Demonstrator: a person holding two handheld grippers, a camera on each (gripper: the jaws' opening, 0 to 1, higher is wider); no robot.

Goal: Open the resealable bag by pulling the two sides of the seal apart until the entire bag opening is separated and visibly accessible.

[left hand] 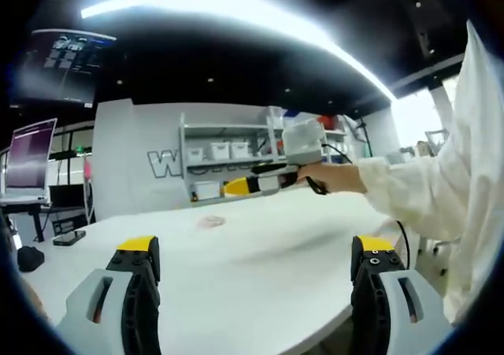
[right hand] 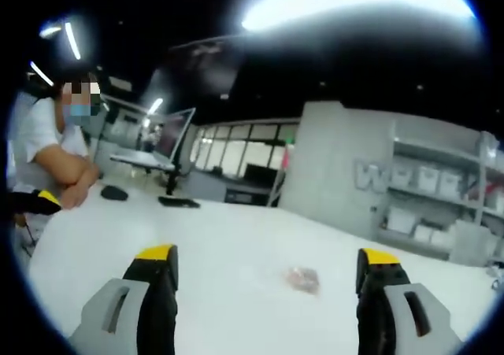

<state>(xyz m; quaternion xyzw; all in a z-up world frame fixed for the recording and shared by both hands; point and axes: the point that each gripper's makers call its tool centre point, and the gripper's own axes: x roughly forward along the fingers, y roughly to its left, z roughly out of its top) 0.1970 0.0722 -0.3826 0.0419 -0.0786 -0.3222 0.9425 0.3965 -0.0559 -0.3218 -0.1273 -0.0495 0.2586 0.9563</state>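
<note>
Both tools [right hand: 264,272] gape above a small, pale, crumpled bag [right hand: 303,279].

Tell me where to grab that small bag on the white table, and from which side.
The bag lies flat and alone on the white table, too blurred to make out its seal. Likely best: come down from above with the open right gripper and pinch one edge; the left gripper takes the opposite side. Move closer first to find the seal.

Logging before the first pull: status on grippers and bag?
Left gripper and right gripper open, empty, above the table. Bag flat on table, untouched. Nothing blocking.
</note>
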